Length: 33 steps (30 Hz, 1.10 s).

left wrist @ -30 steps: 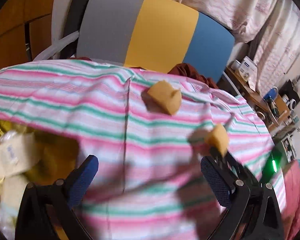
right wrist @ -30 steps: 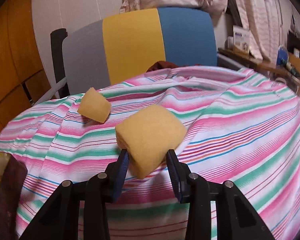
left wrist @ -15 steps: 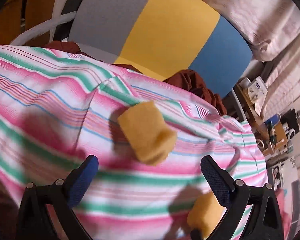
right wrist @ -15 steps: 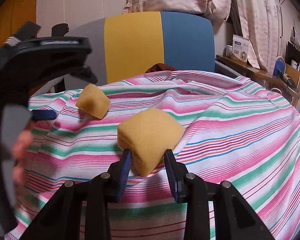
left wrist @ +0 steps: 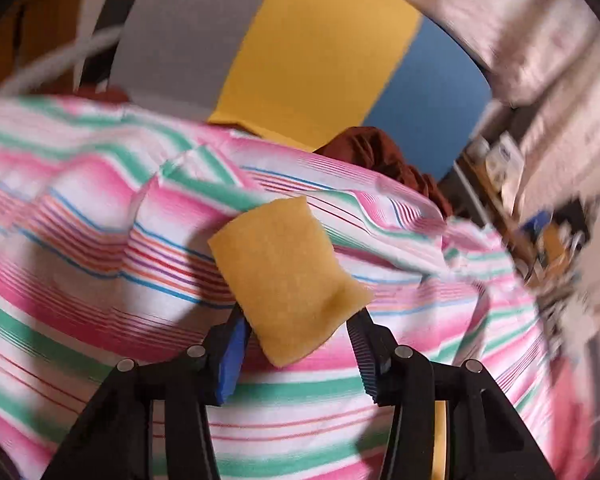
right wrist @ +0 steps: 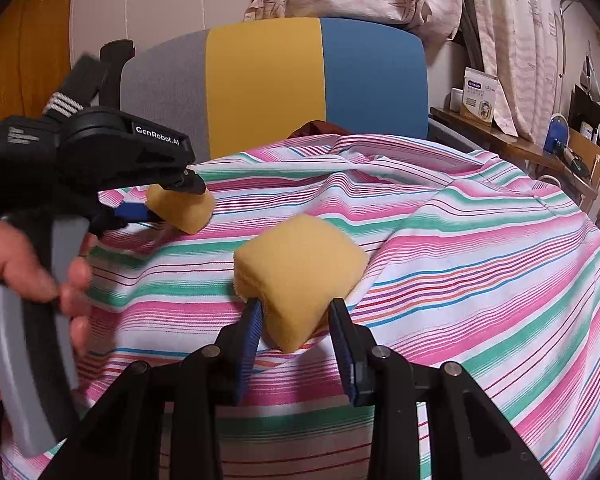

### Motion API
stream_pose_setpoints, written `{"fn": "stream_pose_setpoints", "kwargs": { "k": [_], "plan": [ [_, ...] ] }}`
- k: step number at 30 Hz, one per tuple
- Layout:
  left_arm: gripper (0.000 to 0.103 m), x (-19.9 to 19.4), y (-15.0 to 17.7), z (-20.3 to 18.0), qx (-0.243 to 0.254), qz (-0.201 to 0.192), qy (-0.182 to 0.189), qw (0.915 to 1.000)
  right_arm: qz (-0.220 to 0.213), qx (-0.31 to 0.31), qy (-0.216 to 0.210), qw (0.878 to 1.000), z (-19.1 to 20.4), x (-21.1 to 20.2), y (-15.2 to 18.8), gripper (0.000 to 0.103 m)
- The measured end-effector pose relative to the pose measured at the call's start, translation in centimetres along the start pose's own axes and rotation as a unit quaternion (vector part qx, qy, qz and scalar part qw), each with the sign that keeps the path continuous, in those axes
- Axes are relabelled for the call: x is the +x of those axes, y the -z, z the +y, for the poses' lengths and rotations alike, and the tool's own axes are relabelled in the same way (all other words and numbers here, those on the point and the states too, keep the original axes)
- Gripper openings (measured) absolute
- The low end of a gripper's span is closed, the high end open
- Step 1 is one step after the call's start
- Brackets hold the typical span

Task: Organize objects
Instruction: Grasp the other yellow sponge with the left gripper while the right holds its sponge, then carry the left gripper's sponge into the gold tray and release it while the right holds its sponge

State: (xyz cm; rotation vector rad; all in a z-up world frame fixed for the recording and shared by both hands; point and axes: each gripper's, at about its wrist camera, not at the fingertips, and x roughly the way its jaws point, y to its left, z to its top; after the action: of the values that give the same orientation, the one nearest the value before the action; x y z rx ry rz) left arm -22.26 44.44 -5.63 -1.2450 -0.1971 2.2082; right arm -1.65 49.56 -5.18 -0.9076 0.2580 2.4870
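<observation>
Sponge sits between left gripper jaws — closing on it, pads touching; right gripper clamped on second sponge, striped cloth beneath.

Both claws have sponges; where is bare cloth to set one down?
The striped cloth is bare right of the right claw and its sponge, out to the shelf side. Bare too behind it, toward the chair. Crowded at left, around the left claw.
</observation>
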Motion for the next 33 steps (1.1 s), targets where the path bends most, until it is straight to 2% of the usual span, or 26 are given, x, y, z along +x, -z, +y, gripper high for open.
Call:
{"fn": "stream_pose_setpoints", "kwargs": {
  "k": [2, 6, 8, 13, 22, 30, 33],
  "plan": [
    [0.047, -1.0, 0.5, -0.3, 0.023, -0.004, -0.004, 0.9997, -0.001, -0.002, 0.003, 1.000, 0.1, 0.0, 0.0, 0.034],
    [0.047, -4.0, 1.5, 0.7, 0.040, -0.022, 0.006, 0.9989, -0.003, -0.006, 0.007, 1.000, 0.2, -0.1, 0.0, 0.034],
    [0.047, -6.2, 2.5, 1.0, 0.064, -0.033, 0.014, 0.9973, -0.005, -0.007, 0.010, 1.000, 0.3, -0.2, -0.1, 0.034],
    [0.047, -12.1, 5.2, 1.6, 0.087, -0.062, 0.054, 0.9928, -0.021, -0.012, 0.014, 1.000, 0.4, -0.8, 0.0, 0.034],
    [0.048, -21.6, 11.1, 5.1, 0.073, -0.092, 0.083, 0.9896, -0.047, -0.003, 0.013, 0.999, 0.2, -2.8, 0.3, 0.029],
    [0.048, -26.8, 15.2, 9.8, 0.043, -0.102, 0.057, 0.9923, -0.053, 0.001, 0.007, 0.999, 0.3, -4.9, 1.3, 0.029],
    [0.048, -28.4, 16.3, 11.5, 0.040, -0.111, 0.046, 0.9920, -0.030, 0.007, -0.035, 0.999, 0.2, -5.0, 1.6, 0.029]
  ]
}}
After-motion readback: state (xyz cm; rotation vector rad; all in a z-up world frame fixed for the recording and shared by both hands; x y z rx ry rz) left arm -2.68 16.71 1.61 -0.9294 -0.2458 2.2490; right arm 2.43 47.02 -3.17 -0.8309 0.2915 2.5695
